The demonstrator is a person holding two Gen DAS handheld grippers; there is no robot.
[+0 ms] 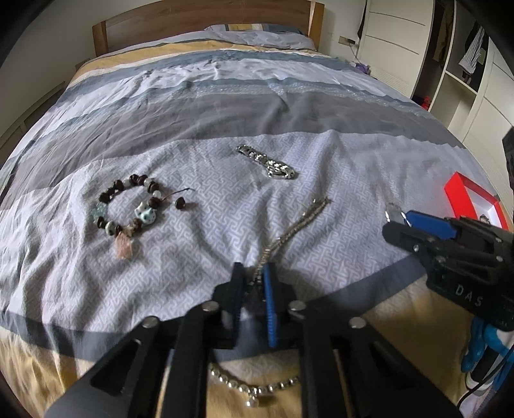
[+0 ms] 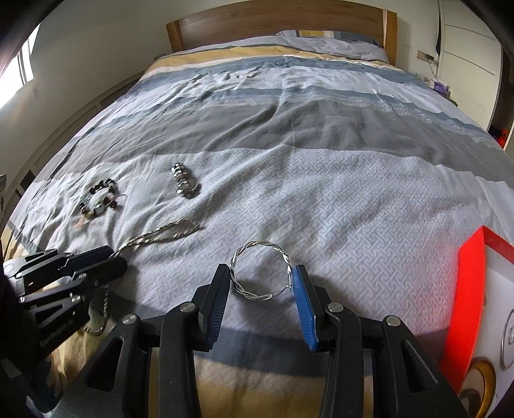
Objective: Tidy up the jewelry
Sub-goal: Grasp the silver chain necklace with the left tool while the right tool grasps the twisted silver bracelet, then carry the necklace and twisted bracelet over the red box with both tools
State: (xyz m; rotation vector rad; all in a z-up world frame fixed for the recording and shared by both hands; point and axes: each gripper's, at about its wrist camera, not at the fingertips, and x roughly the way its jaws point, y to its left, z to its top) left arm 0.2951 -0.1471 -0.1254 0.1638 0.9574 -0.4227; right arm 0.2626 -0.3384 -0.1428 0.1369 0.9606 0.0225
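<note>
My left gripper (image 1: 254, 273) is shut on a silver chain necklace (image 1: 295, 230) whose far end trails on the bed; it also shows in the right wrist view (image 2: 160, 236). My right gripper (image 2: 261, 278) holds a twisted silver bangle (image 2: 257, 247) between its pads, just above the quilt. A dark beaded bracelet (image 1: 128, 205) lies at the left, and a chunky silver link bracelet (image 1: 268, 162) lies further back. A red jewelry box (image 2: 469, 308) with a white inside stands at the right. A silver bead chain (image 1: 253, 386) hangs under the left gripper.
The bed has a grey, white and yellow striped quilt (image 1: 225, 106) and a wooden headboard (image 1: 205, 22). White wardrobes (image 1: 395, 41) stand at the right. The right gripper also shows in the left wrist view (image 1: 396, 225).
</note>
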